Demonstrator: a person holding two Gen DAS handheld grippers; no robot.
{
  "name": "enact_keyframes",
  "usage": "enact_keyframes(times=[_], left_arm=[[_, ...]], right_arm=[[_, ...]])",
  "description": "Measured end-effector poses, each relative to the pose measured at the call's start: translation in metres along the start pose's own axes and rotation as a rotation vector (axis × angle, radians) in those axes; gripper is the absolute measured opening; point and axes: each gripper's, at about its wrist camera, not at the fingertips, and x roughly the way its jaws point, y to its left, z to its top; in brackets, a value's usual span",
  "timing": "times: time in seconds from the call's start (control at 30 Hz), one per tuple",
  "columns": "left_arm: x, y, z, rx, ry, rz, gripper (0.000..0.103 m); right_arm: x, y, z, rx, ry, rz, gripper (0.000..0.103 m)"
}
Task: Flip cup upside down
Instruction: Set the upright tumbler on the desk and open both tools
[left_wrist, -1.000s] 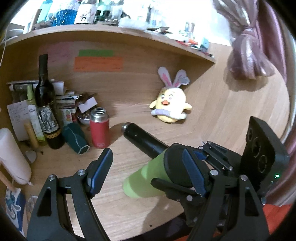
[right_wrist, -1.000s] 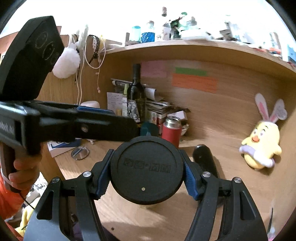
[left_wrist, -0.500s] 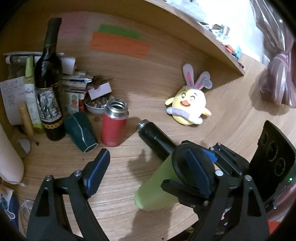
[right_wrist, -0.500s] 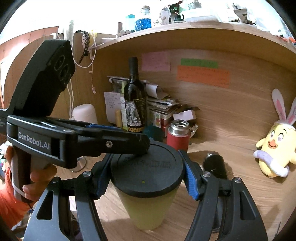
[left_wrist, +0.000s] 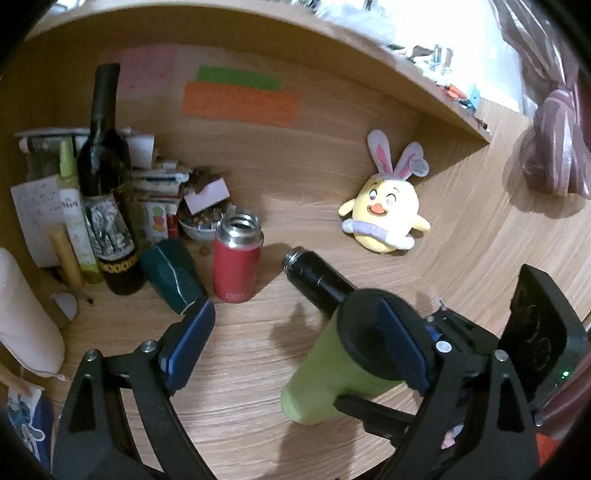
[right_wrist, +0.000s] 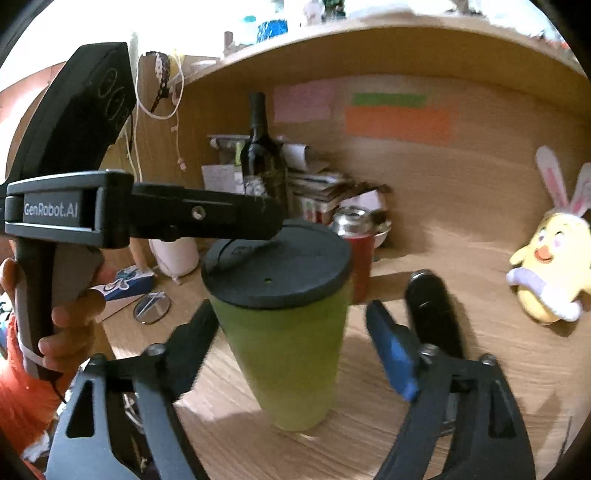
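Note:
A light green cup (right_wrist: 288, 354) with a black lid (right_wrist: 277, 266) stands on the wooden desk, lid up and leaning slightly. My right gripper (right_wrist: 295, 332) is open, its fingers on either side of the cup body and apart from it. My left gripper (left_wrist: 295, 339) is open; its right finger reaches over the lid (left_wrist: 365, 339) from the left in the right wrist view, and I cannot tell if it touches. The cup's green body (left_wrist: 325, 376) shows low in the left wrist view.
A black flask (left_wrist: 317, 280) lies behind the cup. A red thermos (left_wrist: 236, 266), a dark green cup (left_wrist: 173, 277), a wine bottle (left_wrist: 107, 206) and clutter stand at the back left. A yellow bunny plush (left_wrist: 384, 218) sits at the back right.
My right gripper has opened and let go of the lid, and the cup has gone from lying sideways in the grip to standing on the desk. My left gripper stays open over the lid.

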Motion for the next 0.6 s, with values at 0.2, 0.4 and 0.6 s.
enact_keyframes(times=[0.2, 0.4, 0.6], left_arm=[[-0.04, -0.017, -0.004, 0.051, -0.108, 0.043, 0.098], [-0.079, -0.033, -0.031, 0.09, -0.202, 0.144, 0.103], [-0.099, -0.046, -0.068, 0.103, -0.257, 0.251, 0.103]], right_arm=[[-0.038, -0.007, 0.001, 0.031, -0.075, -0.035, 0.097], [-0.084, -0.011, -0.003, 0.05, -0.17, -0.086, 0.103], [-0.113, -0.012, -0.013, 0.076, -0.203, -0.128, 0.103]])
